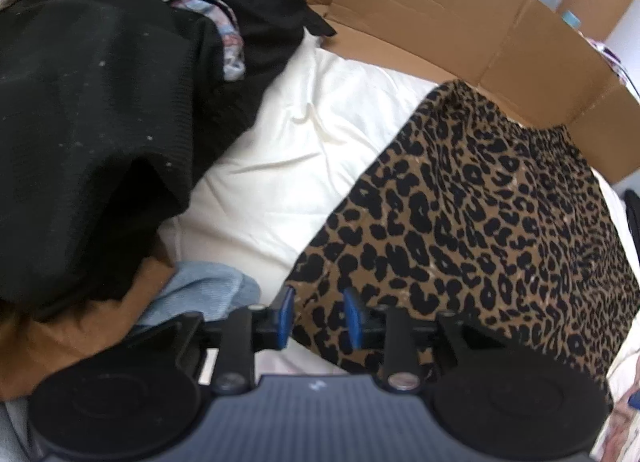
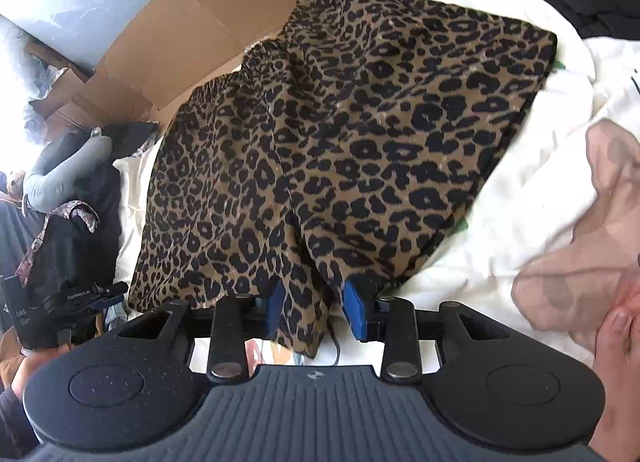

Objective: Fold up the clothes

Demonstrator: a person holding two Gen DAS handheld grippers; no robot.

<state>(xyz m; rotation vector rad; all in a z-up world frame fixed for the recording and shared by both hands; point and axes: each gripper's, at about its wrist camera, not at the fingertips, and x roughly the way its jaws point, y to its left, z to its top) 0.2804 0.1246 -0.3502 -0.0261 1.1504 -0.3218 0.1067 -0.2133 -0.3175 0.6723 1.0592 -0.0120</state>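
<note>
A leopard-print garment point(image 1: 480, 202) lies folded on white bedding point(image 1: 288, 150); in the right wrist view the same garment point(image 2: 340, 122) shows its gathered waistband toward the far edge. My left gripper point(image 1: 319, 316) hovers over the garment's near left corner, with its blue pads apart and the cloth lying flat under the gap. My right gripper point(image 2: 315, 308) is open over the near hem. A tongue of leopard cloth hangs between its pads, and a white gap shows beside the right pad.
A pile of black clothes point(image 1: 88, 102) with floral fabric fills the left. Light-blue cloth point(image 1: 204, 290) and brown cloth point(image 1: 60, 350) lie below it. Flattened cardboard point(image 1: 420, 14) borders the far side. On the right are a pink cloth point(image 2: 592, 242) and a person's hand point(image 2: 616, 342).
</note>
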